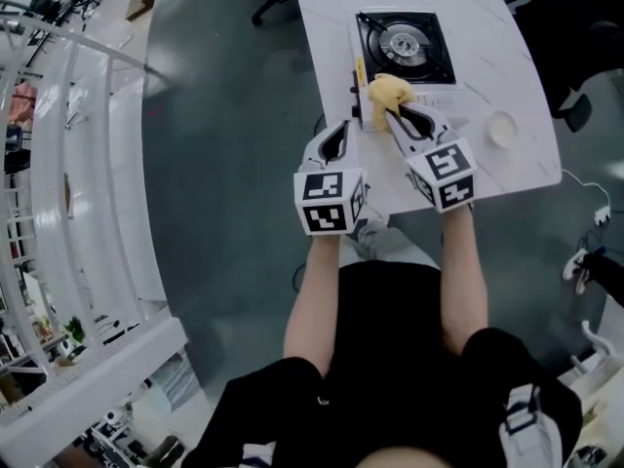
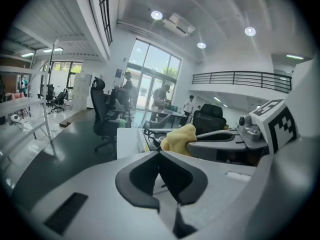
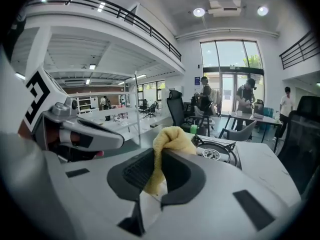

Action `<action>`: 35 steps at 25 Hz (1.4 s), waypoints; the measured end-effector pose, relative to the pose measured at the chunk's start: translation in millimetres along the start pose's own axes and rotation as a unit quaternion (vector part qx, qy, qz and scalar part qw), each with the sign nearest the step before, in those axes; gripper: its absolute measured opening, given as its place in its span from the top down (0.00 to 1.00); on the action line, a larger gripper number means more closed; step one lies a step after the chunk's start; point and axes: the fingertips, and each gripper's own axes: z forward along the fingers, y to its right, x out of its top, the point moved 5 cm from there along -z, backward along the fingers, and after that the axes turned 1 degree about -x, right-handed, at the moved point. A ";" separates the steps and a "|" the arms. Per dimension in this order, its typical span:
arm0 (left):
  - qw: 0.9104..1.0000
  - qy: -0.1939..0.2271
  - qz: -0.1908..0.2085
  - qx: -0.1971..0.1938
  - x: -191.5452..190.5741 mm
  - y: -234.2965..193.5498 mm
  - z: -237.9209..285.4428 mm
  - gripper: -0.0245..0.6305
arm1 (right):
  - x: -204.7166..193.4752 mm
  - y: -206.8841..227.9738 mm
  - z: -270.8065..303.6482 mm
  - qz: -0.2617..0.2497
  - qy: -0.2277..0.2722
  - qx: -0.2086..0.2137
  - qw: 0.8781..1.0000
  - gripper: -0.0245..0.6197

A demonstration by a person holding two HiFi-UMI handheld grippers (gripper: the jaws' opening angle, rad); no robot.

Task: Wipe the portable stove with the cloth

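The stove (image 1: 405,45) is set at the far side of the table (image 1: 507,76). Just before its near edge, the cloth (image 1: 388,92) is held between the jaws of the right gripper (image 1: 390,111). The left gripper (image 1: 344,125) is placed just left of it, over the table's left edge. A dish (image 1: 502,129) is set to the right, well apart from the stove.

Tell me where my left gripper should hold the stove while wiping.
Probably the left rim of the portable stove, approached from its left: that low edge is nearest the left gripper, clear of the burner grate, while the cloth in the right gripper occupies the near edge.
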 end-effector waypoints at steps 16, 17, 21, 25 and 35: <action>0.998 -0.058 0.009 0.013 -14.2 -19.0 60.2 0.97 | -46.3 4.8 75.9 0.006 -0.094 0.060 0.994 0.91; 0.998 -0.062 0.012 0.011 -12.7 -19.1 63.5 0.97 | -49.3 7.1 78.0 0.010 -0.101 0.058 0.993 0.91; 0.997 -0.075 0.023 0.002 -9.7 -18.8 81.0 0.97 | -63.9 27.8 80.7 0.043 -0.122 0.053 0.990 0.91; 0.995 -0.089 0.030 -0.009 -11.3 -11.8 95.5 0.97 | -75.1 47.7 74.2 0.067 -0.144 0.045 0.986 0.91; 0.991 -0.112 0.052 -0.044 -19.8 18.6 115.3 0.97 | -86.1 69.5 53.3 0.083 -0.143 0.027 0.986 0.91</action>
